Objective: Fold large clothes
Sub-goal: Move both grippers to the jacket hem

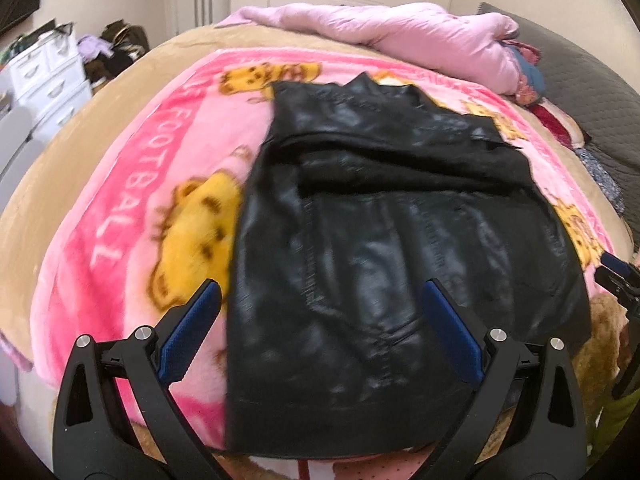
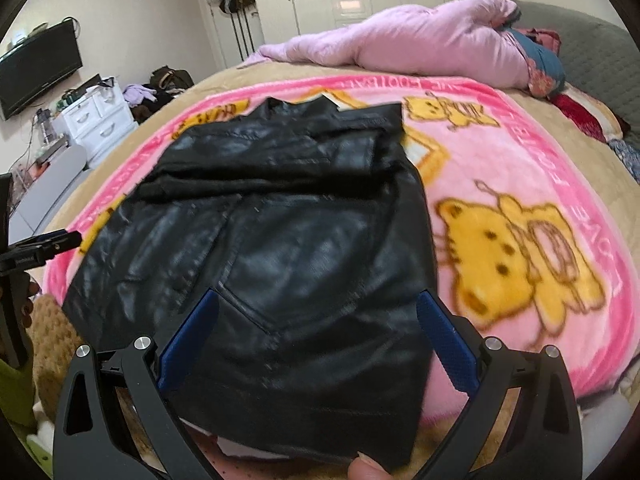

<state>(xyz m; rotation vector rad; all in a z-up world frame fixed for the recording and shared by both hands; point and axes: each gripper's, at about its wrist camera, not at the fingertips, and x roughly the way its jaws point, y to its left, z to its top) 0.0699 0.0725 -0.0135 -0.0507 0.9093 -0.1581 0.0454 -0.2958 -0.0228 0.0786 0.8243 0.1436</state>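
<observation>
black leather jacket [image 1: 384,240] lengthwise, collar far, tools [image 1: 320,292] spread

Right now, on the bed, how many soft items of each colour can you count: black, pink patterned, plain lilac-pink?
Black: 1, the leather jacket, partly folded, lying flat.
Pink patterned: 1, the cartoon blanket under the jacket.
Plain lilac-pink: 1, the bunched duvet at the far side.
Total: 3
</observation>
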